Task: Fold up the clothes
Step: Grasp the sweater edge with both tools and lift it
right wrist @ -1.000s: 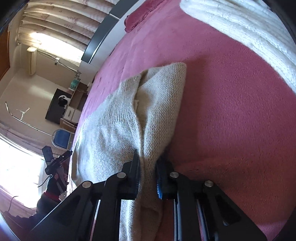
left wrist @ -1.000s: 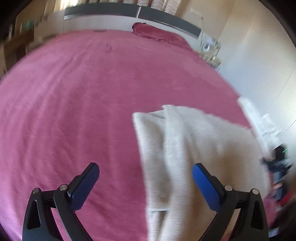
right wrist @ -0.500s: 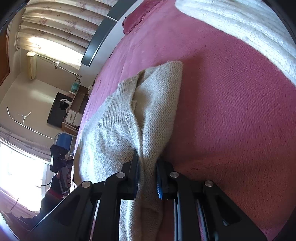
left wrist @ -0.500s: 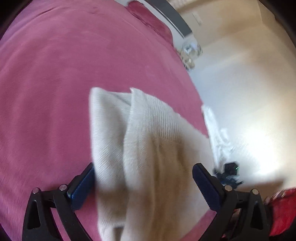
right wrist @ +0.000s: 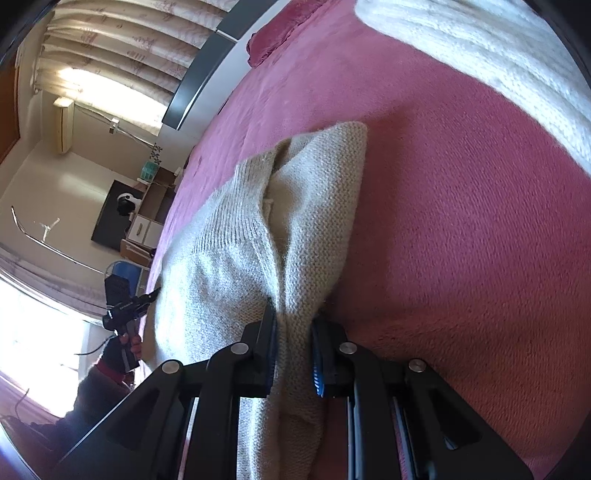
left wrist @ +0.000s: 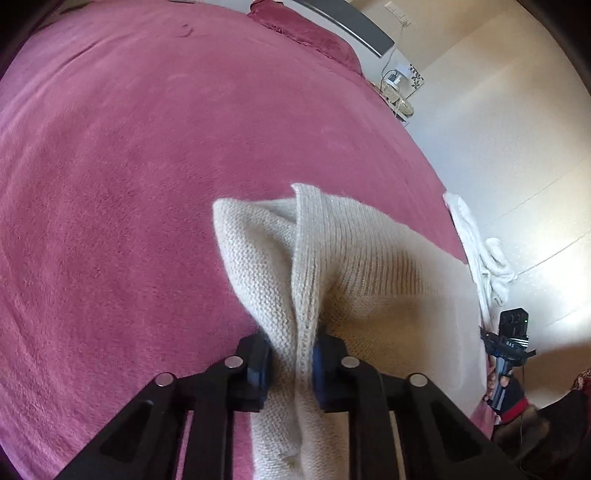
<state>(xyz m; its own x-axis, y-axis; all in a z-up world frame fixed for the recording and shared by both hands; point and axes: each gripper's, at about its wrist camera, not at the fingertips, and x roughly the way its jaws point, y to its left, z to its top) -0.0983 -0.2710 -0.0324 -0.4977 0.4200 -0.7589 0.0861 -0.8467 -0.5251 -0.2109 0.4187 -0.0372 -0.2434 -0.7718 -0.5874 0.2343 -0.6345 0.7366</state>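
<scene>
A beige knitted sweater lies on a pink bedspread. My left gripper is shut on a bunched fold of the sweater at its near edge. In the right wrist view the same sweater spreads to the left, and my right gripper is shut on another fold of it, low over the bedspread. The other gripper shows small at each view's side, in the left wrist view and in the right wrist view.
A white knitted garment lies at the bed's edge, also in the left wrist view. A pink pillow and grey headboard are at the far end. A nightstand stands by the wall.
My left gripper, open beside the sweater a second ago, has moved onto it and shut on a fold. My right gripper has stayed shut on the sweater.
</scene>
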